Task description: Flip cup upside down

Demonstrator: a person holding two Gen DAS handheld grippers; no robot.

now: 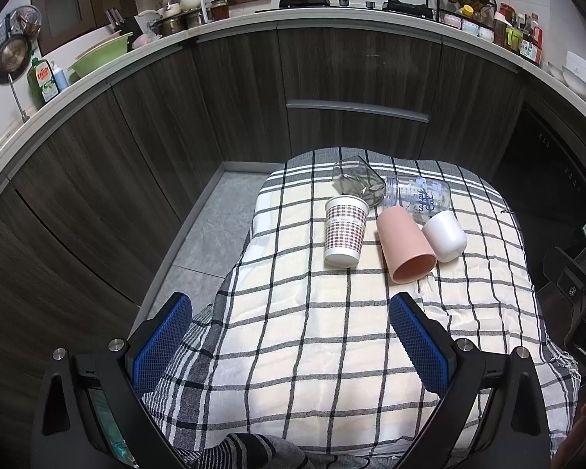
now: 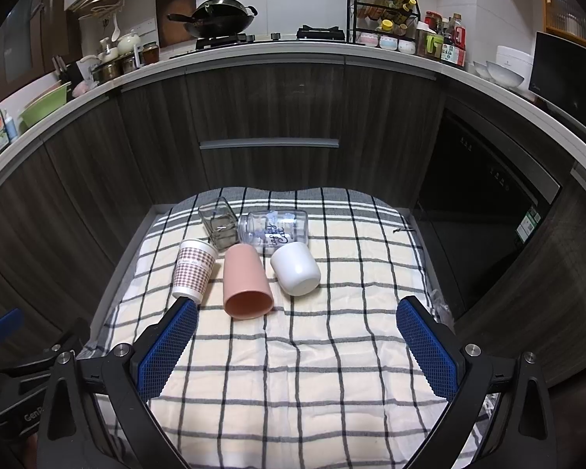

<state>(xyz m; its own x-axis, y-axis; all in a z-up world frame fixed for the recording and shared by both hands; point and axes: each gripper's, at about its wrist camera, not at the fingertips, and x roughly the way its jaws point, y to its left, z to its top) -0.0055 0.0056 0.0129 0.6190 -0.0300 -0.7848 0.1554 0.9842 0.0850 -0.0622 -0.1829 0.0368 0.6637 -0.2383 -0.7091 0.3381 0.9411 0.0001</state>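
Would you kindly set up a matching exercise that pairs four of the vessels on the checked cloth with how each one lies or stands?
Things:
1. pink cup
2. checked paper cup
3. white cup
4. printed clear jar

States:
A. upright, open end up, at the left of the group
B. on its side behind the others, mouth to the left
C. on its side, open mouth toward the camera
D. tipped over, closed base toward the camera

Pairs: 1-C, 2-A, 3-D, 4-B
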